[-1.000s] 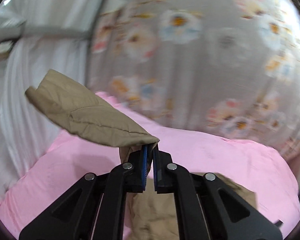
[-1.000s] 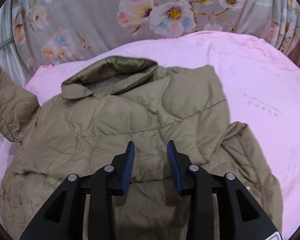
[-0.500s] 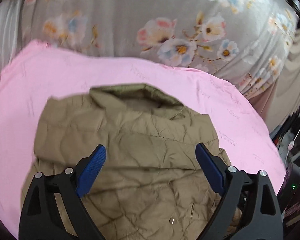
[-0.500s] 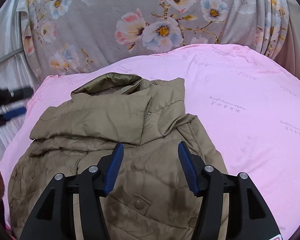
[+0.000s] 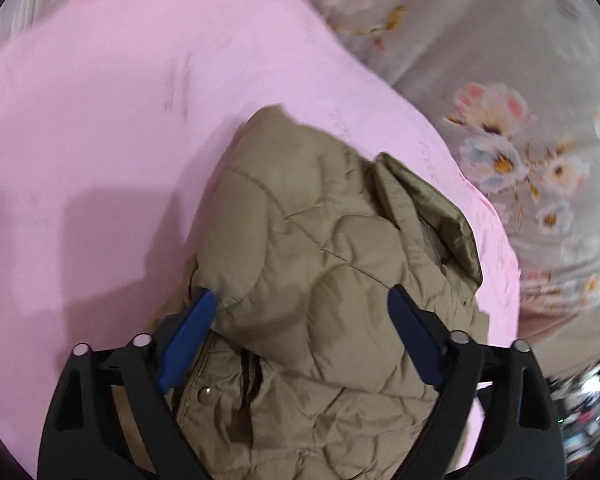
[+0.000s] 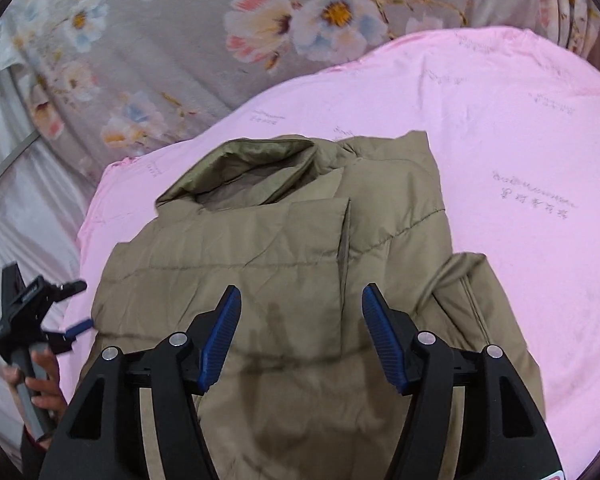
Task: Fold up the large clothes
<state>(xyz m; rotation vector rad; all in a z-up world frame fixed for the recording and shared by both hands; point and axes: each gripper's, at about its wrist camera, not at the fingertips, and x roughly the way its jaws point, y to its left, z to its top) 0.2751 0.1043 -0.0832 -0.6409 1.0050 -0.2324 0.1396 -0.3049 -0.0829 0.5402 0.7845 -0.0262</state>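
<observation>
Two blue-padded fingers [image 5: 188, 336] of the left gripper [image 5: 300, 312] stand spread wide over the khaki quilted jacket [image 5: 324, 264], which lies on the pink sheet [image 5: 100, 120]; its left finger touches a folded sleeve edge. From the right wrist, the right gripper [image 6: 302, 320] also hangs spread and empty above the jacket [image 6: 284, 248], collar [image 6: 252, 160] toward the floral fabric [image 6: 180, 40].

light: even, indoor | shadows: soft, on pink sheet [image 5: 100, 216] | blur: left-view edges | distortion: fisheye
</observation>
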